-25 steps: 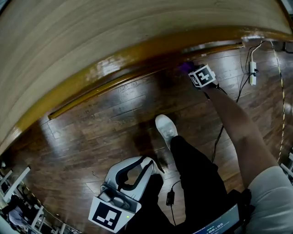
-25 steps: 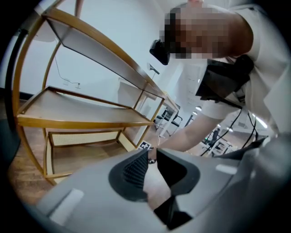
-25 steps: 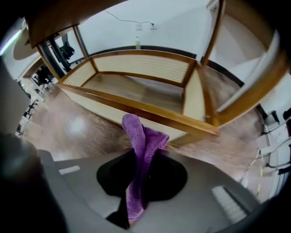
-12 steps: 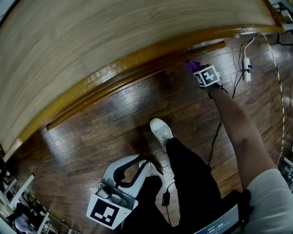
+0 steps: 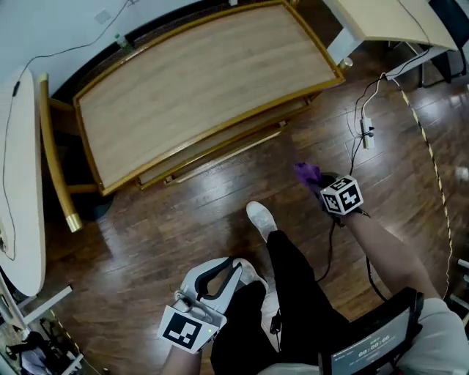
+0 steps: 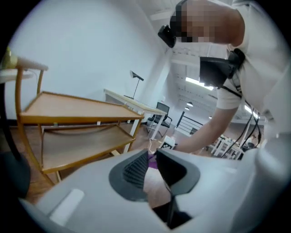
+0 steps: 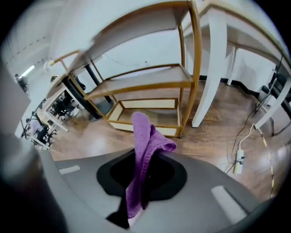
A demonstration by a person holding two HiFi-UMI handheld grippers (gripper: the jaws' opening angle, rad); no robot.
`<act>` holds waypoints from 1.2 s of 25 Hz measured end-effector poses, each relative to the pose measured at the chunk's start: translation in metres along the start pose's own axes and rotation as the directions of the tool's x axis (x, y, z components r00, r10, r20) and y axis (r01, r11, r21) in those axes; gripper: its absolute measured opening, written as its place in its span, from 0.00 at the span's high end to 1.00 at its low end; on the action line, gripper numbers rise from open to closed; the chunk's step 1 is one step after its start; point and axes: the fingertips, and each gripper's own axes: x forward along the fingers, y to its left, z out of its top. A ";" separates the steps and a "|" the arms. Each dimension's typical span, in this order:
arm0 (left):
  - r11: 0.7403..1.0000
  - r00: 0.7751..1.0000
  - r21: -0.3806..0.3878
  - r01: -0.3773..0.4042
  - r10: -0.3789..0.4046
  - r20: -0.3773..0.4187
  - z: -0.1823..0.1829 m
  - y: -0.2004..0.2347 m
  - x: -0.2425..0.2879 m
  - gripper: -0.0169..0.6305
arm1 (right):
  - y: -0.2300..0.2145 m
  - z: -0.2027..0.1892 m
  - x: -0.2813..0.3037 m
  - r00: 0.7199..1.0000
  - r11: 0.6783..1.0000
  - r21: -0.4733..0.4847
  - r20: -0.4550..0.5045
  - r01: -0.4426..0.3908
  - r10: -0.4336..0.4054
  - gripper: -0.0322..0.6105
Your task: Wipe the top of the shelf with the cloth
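The wooden shelf [image 5: 198, 88] stands ahead of me, and its whole light top shows in the head view. My right gripper [image 5: 319, 185] hovers over the floor, off the shelf's front right corner and well apart from it. It is shut on the purple cloth [image 5: 306, 173]. In the right gripper view the cloth [image 7: 143, 132] sticks up out of the right gripper [image 7: 146, 160], with the shelf [image 7: 150, 79] beyond. My left gripper [image 5: 233, 264] hangs low beside my leg, its jaws together and holding nothing. The left gripper [image 6: 152, 155] faces the shelf [image 6: 77, 104] from the side.
A white power strip [image 5: 366, 132] with cables lies on the dark wood floor right of the shelf. A white table [image 5: 388, 18] stands at the back right, and a pale round table [image 5: 18, 183] at the left. My white shoe [image 5: 261, 216] is just short of the shelf.
The view has pulled back, so the whole shelf top now shows. My right gripper with the cloth has come away from the shelf's edge towards me. The left gripper has hardly moved.
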 end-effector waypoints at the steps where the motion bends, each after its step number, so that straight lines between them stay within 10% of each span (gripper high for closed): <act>1: 1.000 1.000 0.009 -0.006 0.006 0.009 0.011 -0.012 -0.015 0.86 | 0.020 -0.001 -0.034 1.000 1.000 -0.017 0.012 -0.010 0.010 0.87; 13: 0.990 0.991 0.041 -0.135 0.136 -0.016 0.039 -0.141 -0.183 0.86 | 0.210 0.020 -0.390 0.924 0.997 -0.011 0.375 -0.080 0.078 0.87; 21: 0.945 0.952 0.138 -0.295 0.278 0.128 0.103 -0.211 -0.225 0.86 | 0.241 0.028 -0.516 0.809 0.982 -0.171 0.564 -0.081 0.165 0.87; 30: 0.958 0.935 0.082 -0.276 0.248 0.253 0.127 -0.343 -0.204 0.86 | 0.239 -0.017 -0.610 0.708 0.965 -0.238 0.663 -0.109 0.244 0.87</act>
